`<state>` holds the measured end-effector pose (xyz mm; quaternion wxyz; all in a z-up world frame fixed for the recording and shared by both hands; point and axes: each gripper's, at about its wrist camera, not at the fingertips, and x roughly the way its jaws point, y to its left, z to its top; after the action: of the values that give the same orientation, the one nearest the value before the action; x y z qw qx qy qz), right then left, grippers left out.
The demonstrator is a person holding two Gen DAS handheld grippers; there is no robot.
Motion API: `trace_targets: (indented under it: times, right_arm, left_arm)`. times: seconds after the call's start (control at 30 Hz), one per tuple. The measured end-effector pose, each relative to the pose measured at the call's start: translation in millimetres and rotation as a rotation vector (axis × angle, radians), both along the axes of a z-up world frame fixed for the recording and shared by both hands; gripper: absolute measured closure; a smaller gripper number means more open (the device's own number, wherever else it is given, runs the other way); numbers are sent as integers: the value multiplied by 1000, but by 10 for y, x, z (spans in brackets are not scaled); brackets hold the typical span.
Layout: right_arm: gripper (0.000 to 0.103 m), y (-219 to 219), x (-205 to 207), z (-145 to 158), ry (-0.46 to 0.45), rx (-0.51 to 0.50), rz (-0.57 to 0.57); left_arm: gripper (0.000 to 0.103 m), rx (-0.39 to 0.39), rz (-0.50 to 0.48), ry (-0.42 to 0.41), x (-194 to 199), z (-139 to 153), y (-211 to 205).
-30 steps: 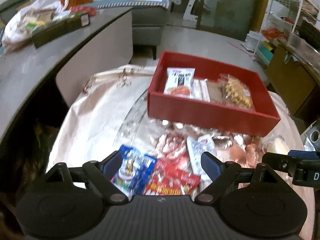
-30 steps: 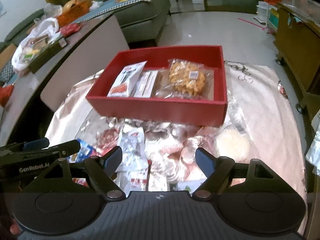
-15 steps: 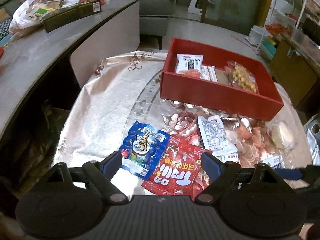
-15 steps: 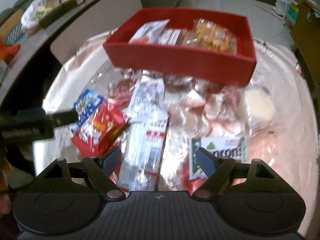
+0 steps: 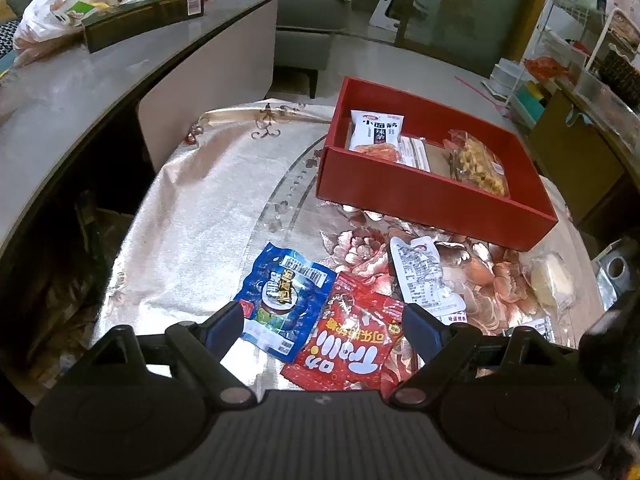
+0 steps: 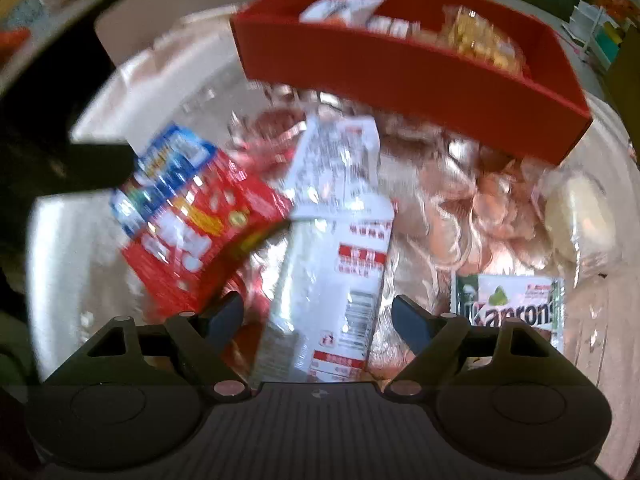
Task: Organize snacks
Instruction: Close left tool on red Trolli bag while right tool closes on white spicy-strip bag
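A red box (image 5: 424, 196) at the table's far side holds a white packet (image 5: 376, 130), a flat packet and a clear bag of yellow snacks (image 5: 478, 162). Loose on the table lie a blue packet (image 5: 282, 300), a red packet (image 5: 352, 352), a white pouch (image 5: 420, 280) and a pale round snack (image 5: 554, 278). My left gripper (image 5: 322, 328) is open above the blue and red packets. My right gripper (image 6: 318, 320) is open low over a long white packet (image 6: 336, 280), with the red packet (image 6: 200, 236) to its left and a green-and-white packet (image 6: 512, 308) to its right. The red box (image 6: 400, 68) lies beyond.
A shiny floral cloth (image 5: 208, 208) covers the round table. A grey curved counter (image 5: 80, 92) with a dark box and a plastic bag stands to the left. A sofa and shelves stand further back. The left gripper's dark arm (image 6: 64, 168) shows at the left in the blurred right wrist view.
Both grippers have drawn back from the red box toward the near edge, bringing the loose packets into view. The right gripper has dropped lower over the long white packet. Both stay open.
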<state>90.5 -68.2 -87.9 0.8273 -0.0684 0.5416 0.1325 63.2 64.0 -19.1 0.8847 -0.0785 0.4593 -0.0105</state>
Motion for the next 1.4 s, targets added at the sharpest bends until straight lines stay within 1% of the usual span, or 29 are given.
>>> trace_targets:
  times: [0.07,0.1,0.17,0.23,0.37,0.4,0.47,0.53,0.6,0.63,0.7,0.83,1.0,1.1,1.13,1.17,1.23,1.27,1.3,1.33,1.37,1.4]
  right_arm:
    - [7,54,-21,-29,2,-18,16]
    - [0,71,-17,-62,21,-24,22]
    - [0,133,-59,-102,12,-72,58]
    - [0,109,-70,-97,6,-54,40]
    - [0,106,-79,-79,13,-63,75]
    - [3,106,-86,-62,8,-72,83]
    - [15,72,-101,4,-4,-85,85]
    - [40,-26,-84,97,-8,-64,74]
    - [41,-137,-48,142,12,-29,58]
    - [42,-183,-58,154,12,-32,51]
    - [42,-255,-87,181,4,-36,48]
    - [43,-426,-160,327,-21,25,30]
    - [43,-501,-194,296,4,48,40]
    - [43,-509,-192,265,23,47,41]
    - [43,-509,-203,257,24,46,40]
    - [43,-514,-205,254,25,48,39]
    - [38,-519,-196,259,19,53,36]
    - [37,-512,-187,257,18,51,36]
    - [34,-499,-175,250,14,44,36]
    - [34,-487,-164,243,9,40,34]
    - [34,-480,-154,235,10,41,33]
    - [31,-473,-136,231,8,45,27]
  left_arm:
    - [22,-4,1,5,5,-8,21]
    - [22,-5,1,6,4,-9,26]
    - [22,-4,1,4,1,-5,37]
    - [22,-3,5,5,0,-7,50]
    - [22,-2,11,9,0,-15,71]
    - [22,-1,9,8,1,-16,71]
    - [22,2,3,11,2,-24,71]
    - [22,5,-3,20,14,-46,62]
    - [22,10,-11,28,27,-74,36]
    - [22,18,-18,34,38,-93,8]
    - [22,30,-41,43,59,-125,-63]
    - [22,83,-105,68,157,-233,-274]
    - [22,154,-155,129,323,-478,-511]
    - [22,242,-174,160,389,-642,-615]
    - [17,274,-175,158,397,-676,-634]
    - [15,290,-180,153,403,-689,-645]
    - [13,291,-178,149,423,-700,-643]
    - [13,282,-173,148,428,-702,-633]
    - [13,275,-168,148,429,-700,-628]
    - [16,271,-166,146,420,-694,-629]
    - [23,261,-168,147,401,-685,-627]
    - [29,247,-175,149,397,-676,-632]
